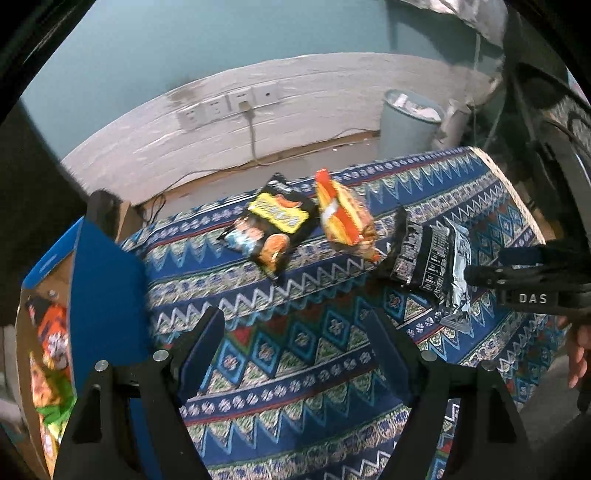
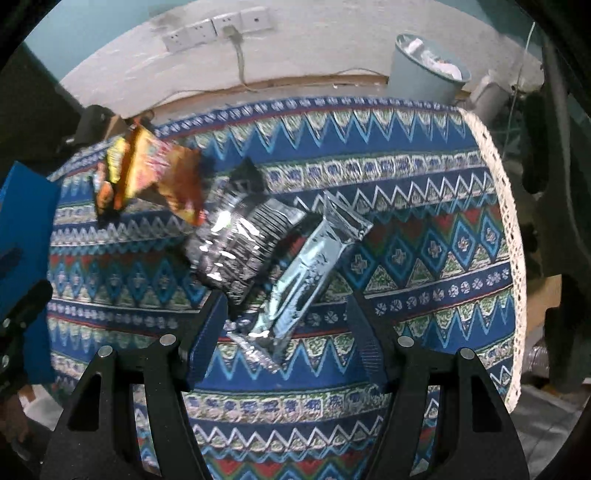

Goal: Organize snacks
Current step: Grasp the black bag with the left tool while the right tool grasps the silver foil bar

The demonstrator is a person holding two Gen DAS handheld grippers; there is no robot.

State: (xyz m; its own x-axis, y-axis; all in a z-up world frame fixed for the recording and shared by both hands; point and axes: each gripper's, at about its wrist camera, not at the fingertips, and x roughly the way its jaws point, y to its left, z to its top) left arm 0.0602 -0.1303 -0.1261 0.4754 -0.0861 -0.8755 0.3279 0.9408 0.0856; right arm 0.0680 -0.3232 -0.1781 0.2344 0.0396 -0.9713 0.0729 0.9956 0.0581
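Several snack packs lie on the patterned tablecloth (image 1: 303,373): a black and yellow chip bag (image 1: 271,225), an orange and yellow bag (image 1: 343,218), a black foil bag (image 2: 240,243) and a silver packet (image 2: 310,266). My left gripper (image 1: 295,350) hangs open above bare cloth, short of the chip bag. My right gripper (image 2: 288,343) is open over the near end of the silver packet, and its pads (image 2: 207,339) stand clear of the packet. In the left wrist view, the right gripper's black body (image 1: 532,295) shows beside the silver packet (image 1: 458,273).
A cardboard box with a blue flap (image 1: 103,280) stands at the table's left and holds several colourful snack packs (image 1: 51,350). A pale bin (image 2: 424,70) and wall sockets (image 2: 218,26) lie beyond the far edge. A lace trim (image 2: 495,184) marks the right edge.
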